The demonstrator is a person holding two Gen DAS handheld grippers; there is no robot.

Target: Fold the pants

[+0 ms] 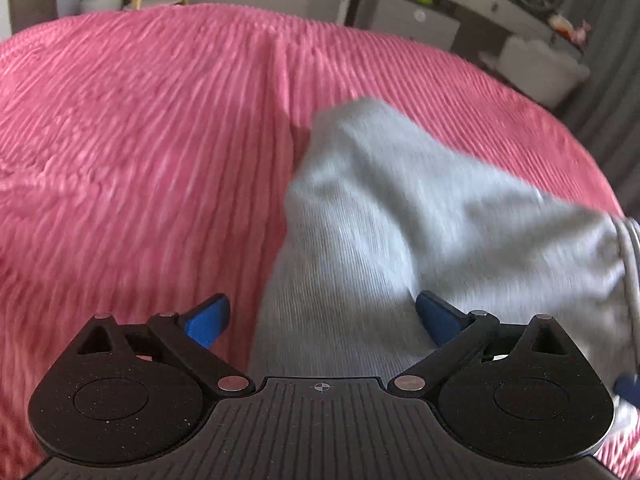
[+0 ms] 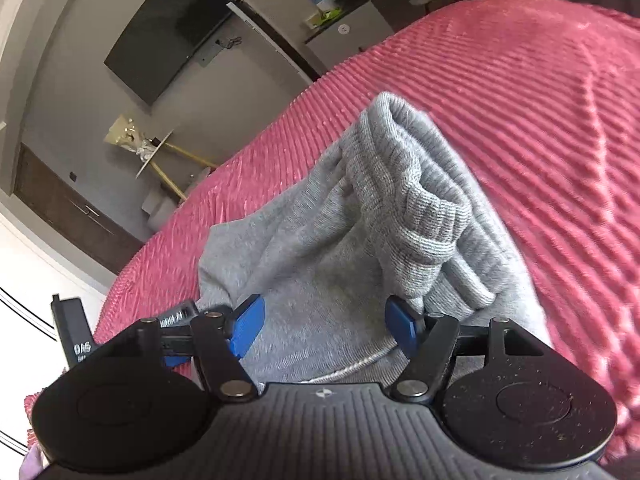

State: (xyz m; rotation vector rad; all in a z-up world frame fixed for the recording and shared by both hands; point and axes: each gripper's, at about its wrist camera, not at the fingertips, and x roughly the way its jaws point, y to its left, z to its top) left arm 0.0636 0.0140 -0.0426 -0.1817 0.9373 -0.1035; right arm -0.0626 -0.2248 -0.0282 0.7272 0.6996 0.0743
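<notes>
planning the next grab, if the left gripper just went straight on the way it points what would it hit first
Most likely the grey knit pants, which lie straight ahead between the open blue fingers of the left gripper, spread over the pink ribbed bedspread. The picture is blurred, so depth is uncertain.

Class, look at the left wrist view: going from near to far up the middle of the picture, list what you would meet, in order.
Left tool, open → grey pants lying between and beyond its fingers → pink ribbed bedspread → grey cabinets against the far wall.
</notes>
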